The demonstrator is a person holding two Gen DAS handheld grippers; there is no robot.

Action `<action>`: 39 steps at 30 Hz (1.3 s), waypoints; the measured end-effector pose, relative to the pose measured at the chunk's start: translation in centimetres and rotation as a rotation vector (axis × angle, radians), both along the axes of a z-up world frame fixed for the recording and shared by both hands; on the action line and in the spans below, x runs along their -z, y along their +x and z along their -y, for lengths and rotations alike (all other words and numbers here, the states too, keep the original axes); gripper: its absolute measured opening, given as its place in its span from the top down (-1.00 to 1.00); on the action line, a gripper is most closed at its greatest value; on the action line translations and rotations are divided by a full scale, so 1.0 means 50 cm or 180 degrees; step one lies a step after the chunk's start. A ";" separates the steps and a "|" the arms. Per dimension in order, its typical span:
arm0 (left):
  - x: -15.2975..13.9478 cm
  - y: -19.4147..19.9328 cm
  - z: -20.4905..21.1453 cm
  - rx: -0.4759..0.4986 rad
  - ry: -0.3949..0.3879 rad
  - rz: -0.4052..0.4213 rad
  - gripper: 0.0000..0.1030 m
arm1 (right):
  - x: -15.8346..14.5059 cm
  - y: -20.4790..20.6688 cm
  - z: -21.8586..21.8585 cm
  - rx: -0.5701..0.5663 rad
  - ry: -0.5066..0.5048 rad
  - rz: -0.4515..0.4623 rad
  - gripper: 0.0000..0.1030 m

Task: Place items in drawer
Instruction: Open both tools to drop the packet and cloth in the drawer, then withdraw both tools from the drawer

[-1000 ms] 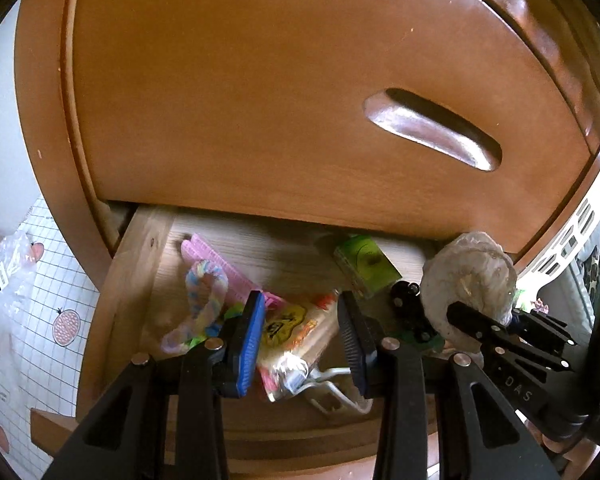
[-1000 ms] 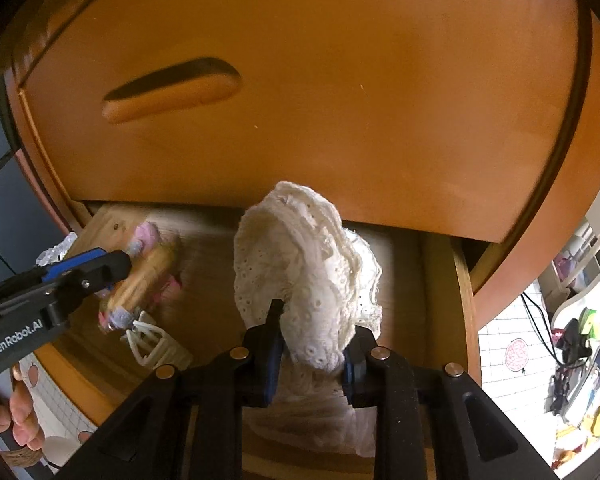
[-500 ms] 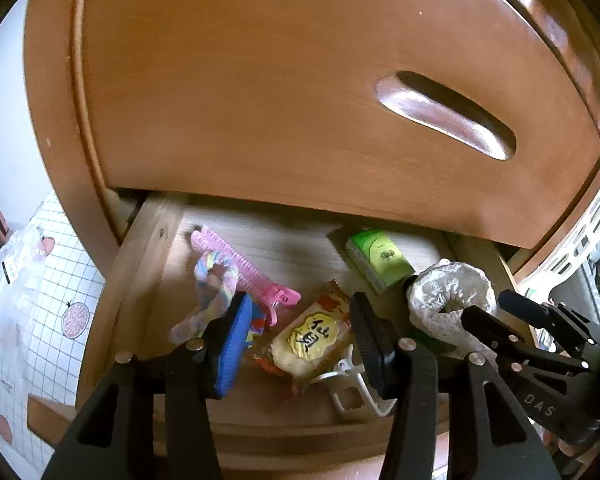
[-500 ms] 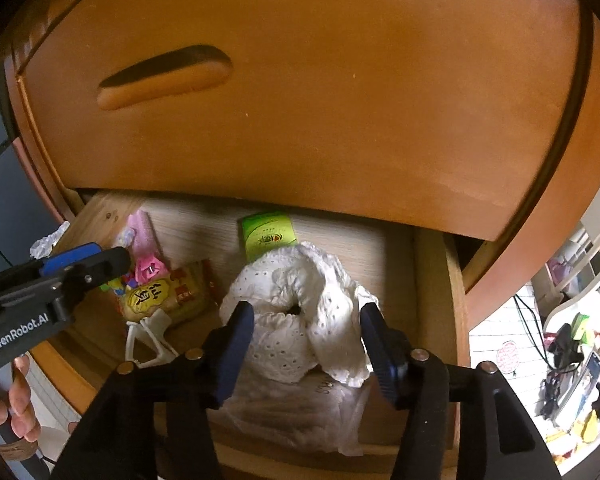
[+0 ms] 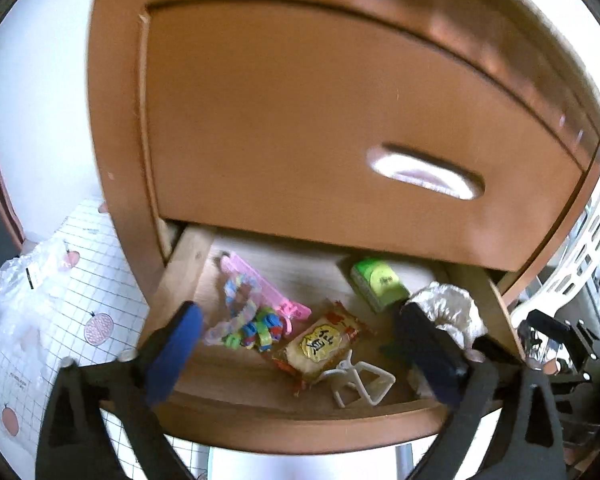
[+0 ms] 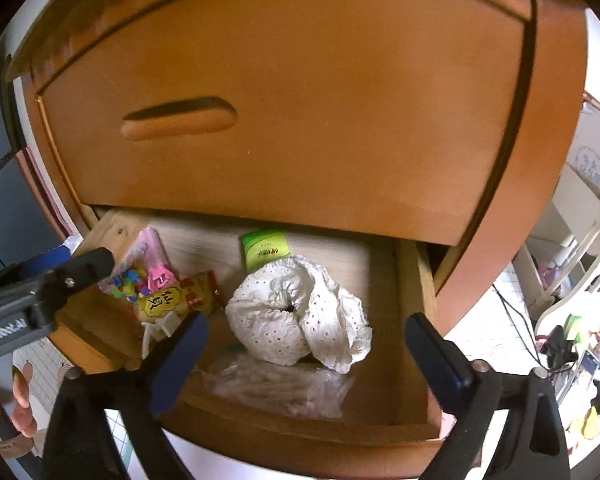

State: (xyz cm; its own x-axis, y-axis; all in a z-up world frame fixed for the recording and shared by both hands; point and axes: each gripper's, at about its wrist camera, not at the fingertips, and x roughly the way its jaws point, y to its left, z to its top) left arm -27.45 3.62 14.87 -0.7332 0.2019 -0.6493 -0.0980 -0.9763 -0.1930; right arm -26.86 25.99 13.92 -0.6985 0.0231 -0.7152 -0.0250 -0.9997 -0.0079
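The lower wooden drawer (image 5: 260,412) (image 6: 292,436) is pulled out under a closed upper drawer. Inside lie a white lace cloth (image 6: 300,316) (image 5: 448,308), a yellow snack packet (image 5: 320,346) (image 6: 172,300), a green box (image 5: 376,280) (image 6: 265,249), a pink comb (image 5: 260,288), a colourful braided band (image 5: 244,320), a white clip (image 5: 360,384) and a clear plastic bag (image 6: 276,388). My left gripper (image 5: 304,360) is open above the drawer's front edge, holding nothing. My right gripper (image 6: 308,360) is open just in front of the lace cloth, also holding nothing.
The upper drawer front (image 5: 320,120) with its recessed handle (image 5: 424,178) overhangs the open drawer. A checked mat with a plastic bag (image 5: 40,320) lies left of the cabinet. A white slatted rack (image 5: 580,256) stands to the right. A hand (image 6: 18,404) holds the left gripper's handle.
My right gripper let go of the lace cloth, which now rests in the drawer, and opened wide. Both grippers have drawn back from the drawer, and the left has opened wider.
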 end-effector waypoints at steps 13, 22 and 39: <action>-0.029 0.154 0.054 -0.0170 -0.0010 -0.0536 -1.00 | -0.033 0.114 0.014 0.0023 0.0010 -0.0345 -1.00; 0.057 0.164 0.045 -0.0099 -0.0090 -0.0267 -1.00 | 0.020 0.210 0.036 0.0159 0.0028 -0.0373 -1.00; 0.088 0.111 0.027 -0.0014 -0.0039 -0.0171 -1.00 | 0.060 0.153 0.021 0.0217 -0.0141 -0.0199 -1.00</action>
